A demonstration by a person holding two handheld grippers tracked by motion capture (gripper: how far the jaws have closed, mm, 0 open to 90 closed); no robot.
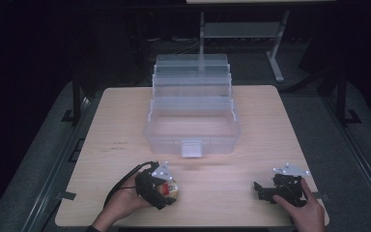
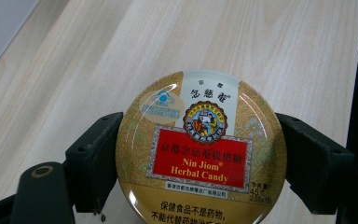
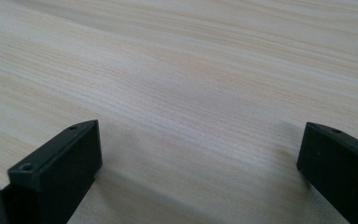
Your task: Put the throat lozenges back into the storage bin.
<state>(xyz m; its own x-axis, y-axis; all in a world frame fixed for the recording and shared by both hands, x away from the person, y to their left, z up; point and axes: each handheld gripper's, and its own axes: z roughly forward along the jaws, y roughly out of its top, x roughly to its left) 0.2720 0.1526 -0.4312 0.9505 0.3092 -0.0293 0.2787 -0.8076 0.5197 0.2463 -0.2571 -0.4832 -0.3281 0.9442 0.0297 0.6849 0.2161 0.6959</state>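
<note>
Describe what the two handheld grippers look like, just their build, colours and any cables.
Both are black. The left gripper trails a black cable looping off its left side, and both it and the right gripper carry a grey three-cornered plate on top. Up close, the jaws are thick, matte black blocks with small round screw holes. The person's hands and forearms show no sleeves.

Your left claw [image 1: 166, 191] at table's [image 1: 125, 125] near edge, left side. Candy tin [image 2: 200, 149] sits between its jaws, both jaws touching tin's sides, tin over table. Tiered bin [image 1: 192, 123] ahead of left claw, slightly to its right, well apart, on table middle. Your right claw [image 1: 263, 189] well to right of left claw, low over bare table, bin ahead to its left.
</note>
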